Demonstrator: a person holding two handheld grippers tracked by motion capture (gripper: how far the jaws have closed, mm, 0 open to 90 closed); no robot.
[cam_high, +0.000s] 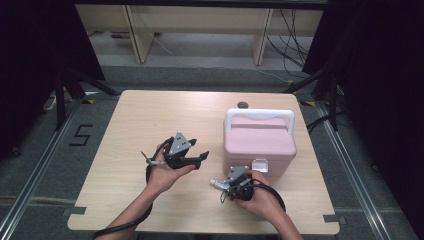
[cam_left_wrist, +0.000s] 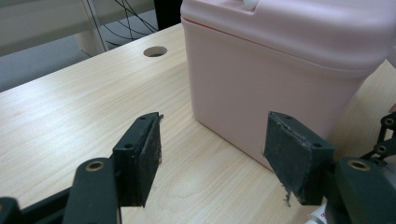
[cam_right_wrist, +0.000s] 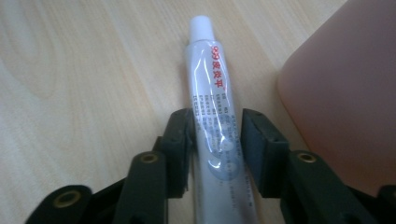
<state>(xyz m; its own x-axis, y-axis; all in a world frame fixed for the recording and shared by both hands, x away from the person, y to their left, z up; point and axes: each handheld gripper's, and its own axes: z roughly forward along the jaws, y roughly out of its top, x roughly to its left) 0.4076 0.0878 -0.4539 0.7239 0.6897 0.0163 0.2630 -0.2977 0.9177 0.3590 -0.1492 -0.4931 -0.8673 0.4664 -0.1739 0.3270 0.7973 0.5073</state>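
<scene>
Counting from big to small, we've got one table (cam_high: 150, 120), one pink box (cam_high: 260, 142) on its right half, two grippers and one white tube (cam_right_wrist: 212, 93) lying just beside the box. Left gripper (cam_left_wrist: 212, 158) gapes empty; right gripper (cam_right_wrist: 215, 149) has its jaws around the tube, and we can't tell whether they're actually squeezing it.

The tube (cam_right_wrist: 215, 116) in my right tool (cam_right_wrist: 215, 149) is slim and white, with a white cap and red and dark print down its side. It lies between the pads, which touch both its flanks, cap pointing away from me along the wood. It sits near the table's (cam_high: 150, 115) front edge, toward the right corner, just beside the front wall of the pink box (cam_high: 258, 142).
</scene>
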